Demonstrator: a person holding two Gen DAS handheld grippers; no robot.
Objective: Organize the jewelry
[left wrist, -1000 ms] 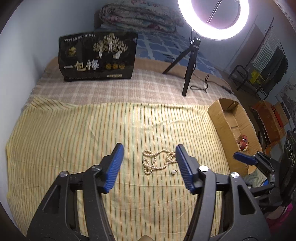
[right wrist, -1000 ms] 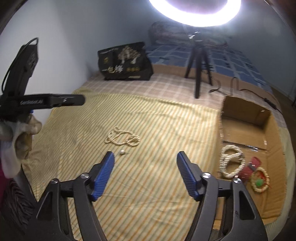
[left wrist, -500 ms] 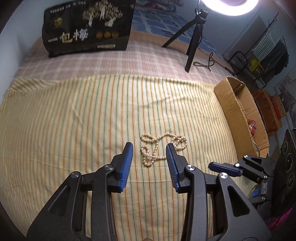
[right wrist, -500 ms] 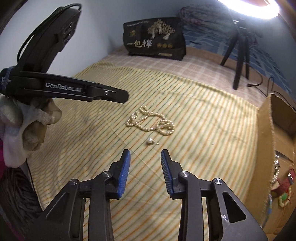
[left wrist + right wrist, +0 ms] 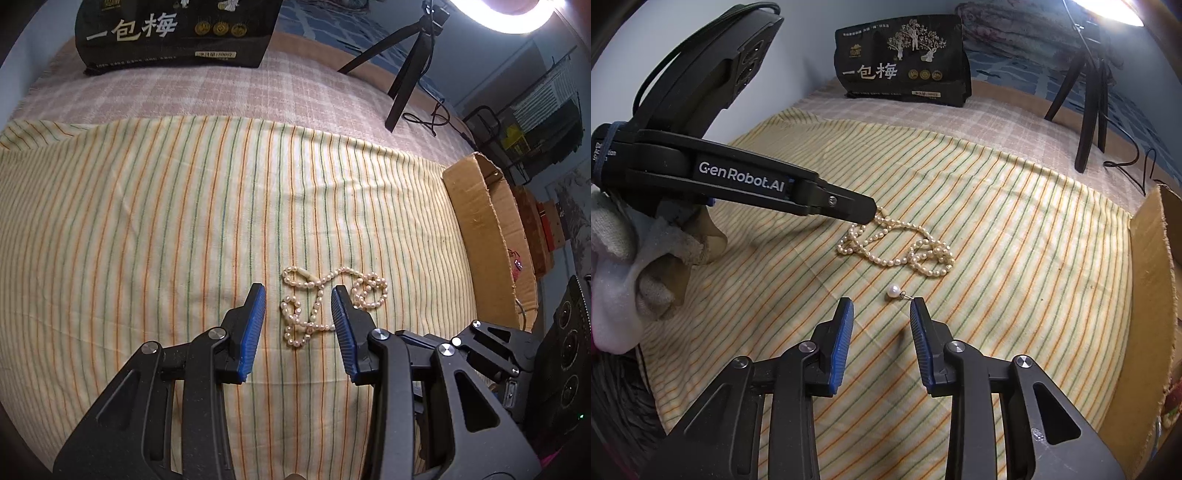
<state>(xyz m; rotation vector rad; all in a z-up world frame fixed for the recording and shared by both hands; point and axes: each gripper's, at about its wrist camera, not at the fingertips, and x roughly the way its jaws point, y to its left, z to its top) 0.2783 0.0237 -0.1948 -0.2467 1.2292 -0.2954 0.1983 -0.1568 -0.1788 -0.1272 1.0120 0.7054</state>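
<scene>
A tangled pearl necklace (image 5: 325,301) lies on the yellow striped cloth (image 5: 147,221). My left gripper (image 5: 298,301) is open with its jaws on either side of the necklace's left loops, low over the cloth. In the right wrist view the necklace (image 5: 905,245) lies ahead, with the left gripper's tip (image 5: 866,214) at its far left end. A single pearl earring (image 5: 894,290) lies just beyond my right gripper (image 5: 881,314), which is open and empty, slightly above the cloth.
A cardboard box (image 5: 487,236) stands at the cloth's right edge; its wall shows in the right wrist view (image 5: 1152,280). A black gift bag (image 5: 905,70) and a ring light tripod (image 5: 406,74) stand at the back of the bed.
Both grippers have moved forward and down toward the jewelry. Both narrowed from wide open to a smaller gap. The left one now straddles the necklace; the right one is close to the earring.
</scene>
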